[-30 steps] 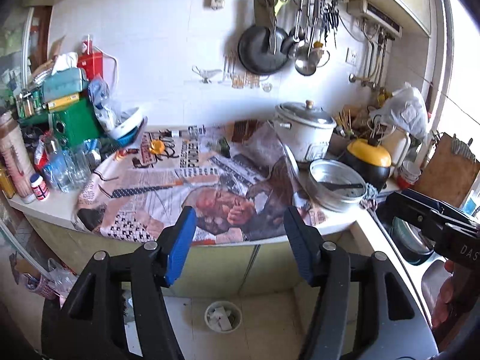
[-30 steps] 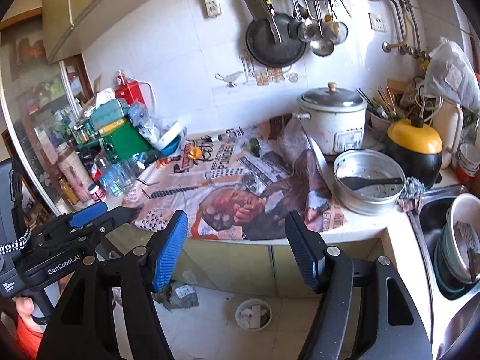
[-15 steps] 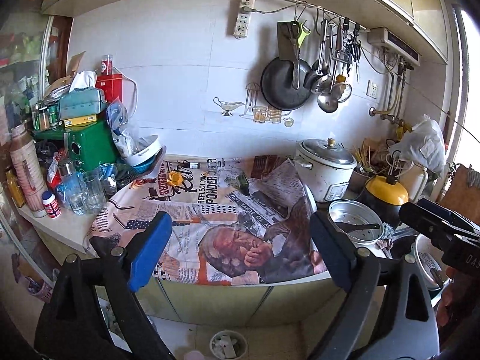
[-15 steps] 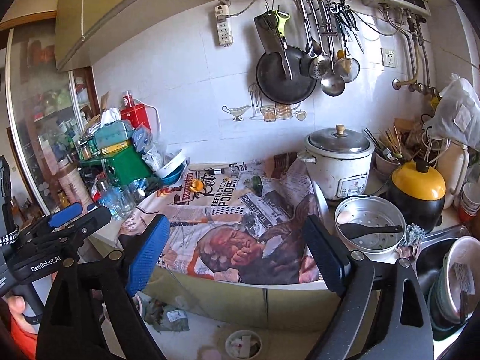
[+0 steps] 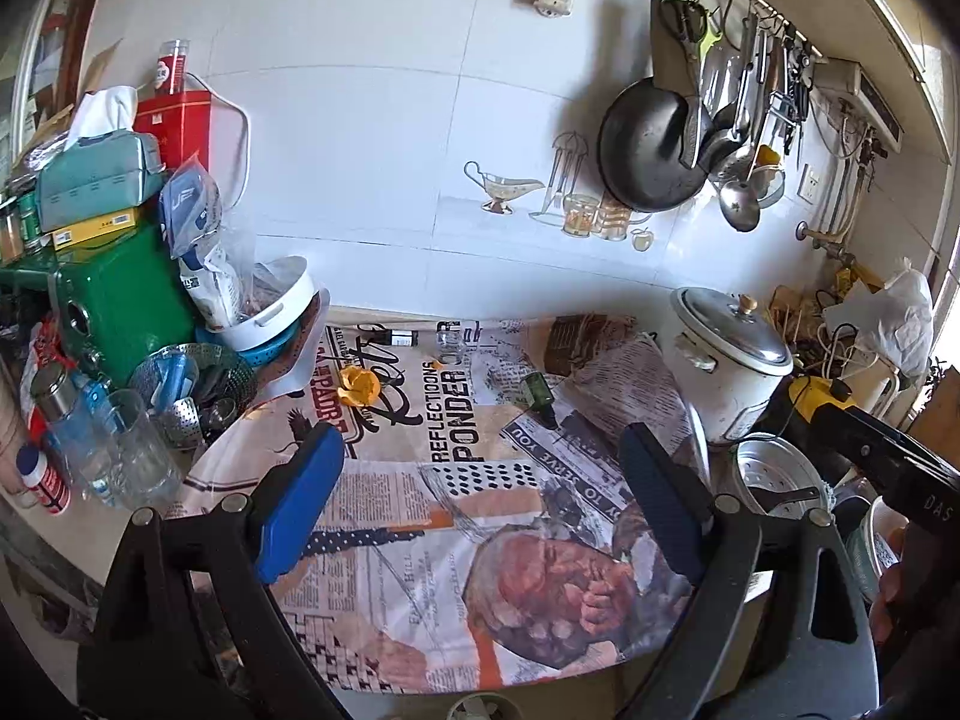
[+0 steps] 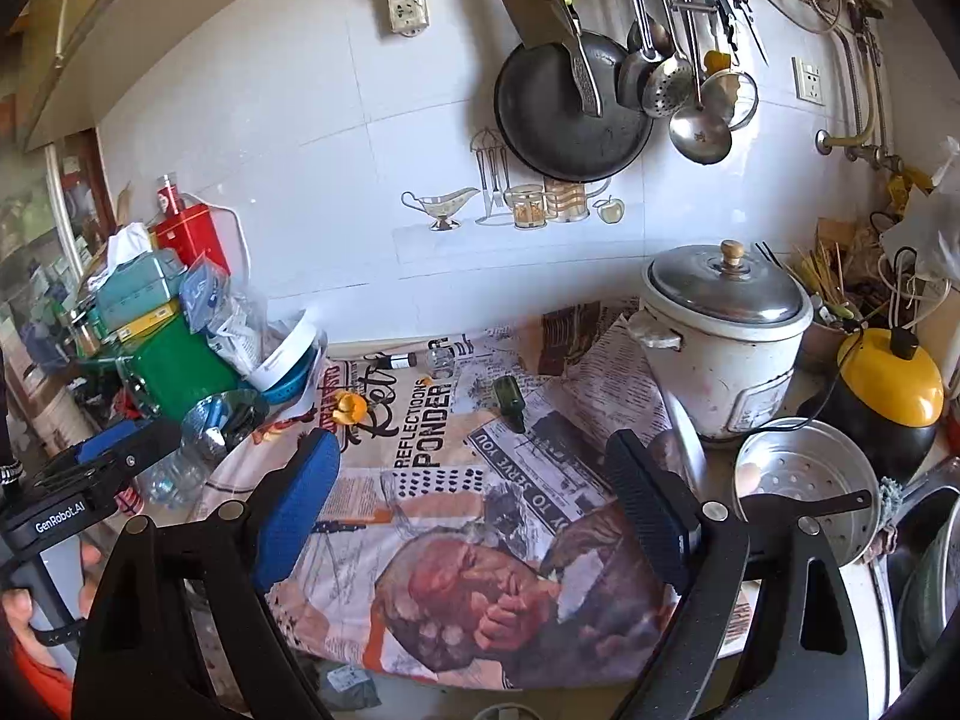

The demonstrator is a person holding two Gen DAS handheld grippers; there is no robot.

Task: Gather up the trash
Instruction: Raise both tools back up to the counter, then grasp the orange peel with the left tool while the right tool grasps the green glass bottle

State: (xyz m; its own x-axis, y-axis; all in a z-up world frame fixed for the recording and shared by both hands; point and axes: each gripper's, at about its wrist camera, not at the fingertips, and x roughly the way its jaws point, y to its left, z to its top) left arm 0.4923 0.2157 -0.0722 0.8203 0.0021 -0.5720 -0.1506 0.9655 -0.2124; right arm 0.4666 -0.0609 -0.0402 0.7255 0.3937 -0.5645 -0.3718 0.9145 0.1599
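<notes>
Both grippers have advanced toward the newspaper-covered counter (image 5: 420, 540); left gripper (image 5: 480, 498) and right gripper (image 6: 474, 498) jaws have just been opening, nothing between them. Hazard: the green bottle (image 5: 538, 391) may roll when nudged.

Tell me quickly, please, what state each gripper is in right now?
Left gripper: open, holding nothing, jaws wide above the newspaper-print cloth.
Right gripper: open, holding nothing.

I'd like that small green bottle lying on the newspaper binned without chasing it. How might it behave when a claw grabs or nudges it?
The green bottle lies on its side, so a nudge could roll it. It looks like smooth glass, probably slippery and breakable. The newspaper underneath may slide too.
</notes>
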